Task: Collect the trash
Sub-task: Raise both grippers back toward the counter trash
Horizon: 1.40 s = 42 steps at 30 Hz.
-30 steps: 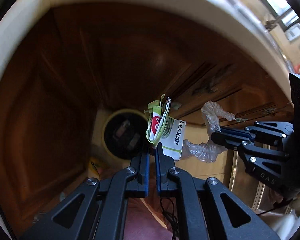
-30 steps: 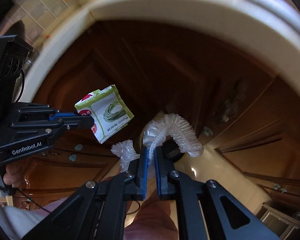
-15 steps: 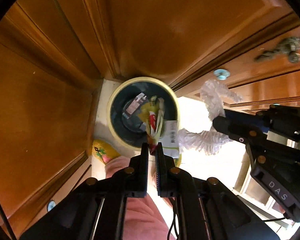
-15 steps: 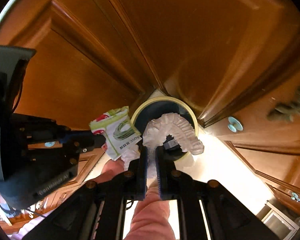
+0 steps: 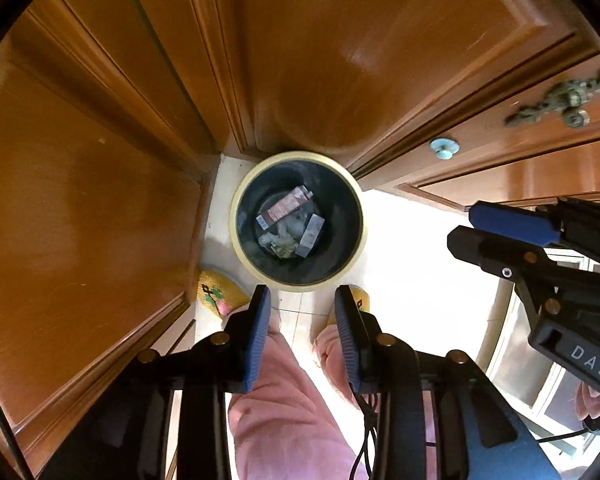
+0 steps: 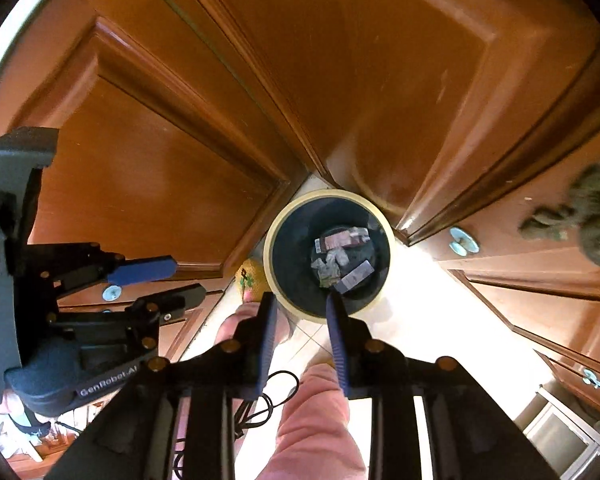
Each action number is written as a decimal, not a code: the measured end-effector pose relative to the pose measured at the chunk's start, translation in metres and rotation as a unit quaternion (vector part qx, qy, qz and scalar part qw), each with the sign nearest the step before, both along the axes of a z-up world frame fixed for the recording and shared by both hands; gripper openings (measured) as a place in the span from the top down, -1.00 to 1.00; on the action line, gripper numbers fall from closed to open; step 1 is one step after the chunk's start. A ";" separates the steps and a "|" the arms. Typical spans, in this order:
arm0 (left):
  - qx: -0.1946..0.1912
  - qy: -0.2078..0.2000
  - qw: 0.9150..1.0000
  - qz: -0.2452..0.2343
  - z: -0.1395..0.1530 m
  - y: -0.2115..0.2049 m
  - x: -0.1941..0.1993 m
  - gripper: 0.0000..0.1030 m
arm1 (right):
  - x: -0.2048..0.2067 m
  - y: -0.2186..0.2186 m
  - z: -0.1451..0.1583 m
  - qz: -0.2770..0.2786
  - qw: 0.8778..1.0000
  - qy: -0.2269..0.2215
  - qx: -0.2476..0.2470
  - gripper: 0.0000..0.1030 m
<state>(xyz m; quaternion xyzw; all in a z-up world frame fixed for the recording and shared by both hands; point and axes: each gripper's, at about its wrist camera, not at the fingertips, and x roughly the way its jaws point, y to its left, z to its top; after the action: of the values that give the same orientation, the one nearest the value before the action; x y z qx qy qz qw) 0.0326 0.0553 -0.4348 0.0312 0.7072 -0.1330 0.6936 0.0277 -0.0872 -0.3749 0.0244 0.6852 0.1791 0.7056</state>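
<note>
A round dark trash bin with a pale yellow rim [image 5: 236, 236] stands on the floor in a corner of wooden cabinets; it also shows in the right wrist view [image 6: 269, 276]. Several pieces of trash [image 5: 288, 224] lie at its bottom, seen too in the right wrist view [image 6: 340, 258]. My left gripper [image 5: 302, 294] is open and empty, high above the bin's near rim. My right gripper [image 6: 300, 302] is open and empty, also above the near rim. Each gripper shows from the side in the other's view, the right [image 5: 512, 232] and the left [image 6: 156, 284].
Brown wooden cabinet doors [image 5: 320, 60] surround the bin on three sides, with round pale knobs [image 5: 444, 147] and an ornate metal handle [image 5: 556, 104]. The person's pink trouser legs [image 5: 284, 408] and yellow slippers [image 5: 218, 292] are just below the bin. The floor [image 5: 412, 272] is pale tile.
Both grippers have opened. The green-and-white wrapper and the crinkled clear plastic are gone from the jaws. The cameras now look straight down at the bin.
</note>
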 end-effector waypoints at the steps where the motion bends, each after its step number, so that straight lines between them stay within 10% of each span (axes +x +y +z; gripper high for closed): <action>1: -0.003 -0.003 1.000 0.002 0.008 -0.001 0.001 0.39 | 0.000 -0.003 0.008 0.000 1.000 -0.003 0.002 0.50; 13: -0.023 -0.104 0.994 -0.001 0.155 0.006 -0.005 0.17 | -0.010 -0.034 0.155 -0.003 0.993 -0.109 0.038 0.50; 26: -0.056 -0.262 0.963 -0.002 0.312 -0.002 0.023 -0.18 | -0.012 -0.063 0.280 -0.038 0.963 -0.265 0.040 0.39; 42: -0.130 -0.368 0.918 -0.068 0.367 -0.043 0.098 -0.30 | 0.045 -0.111 0.326 -0.188 0.932 -0.301 -0.076 0.36</action>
<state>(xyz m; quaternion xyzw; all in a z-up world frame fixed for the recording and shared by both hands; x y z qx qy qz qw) 0.1302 0.0126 -0.0682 0.0353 0.3747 -0.2497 0.8922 0.0727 -0.1983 -0.0487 0.0443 0.4346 -0.0102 0.8995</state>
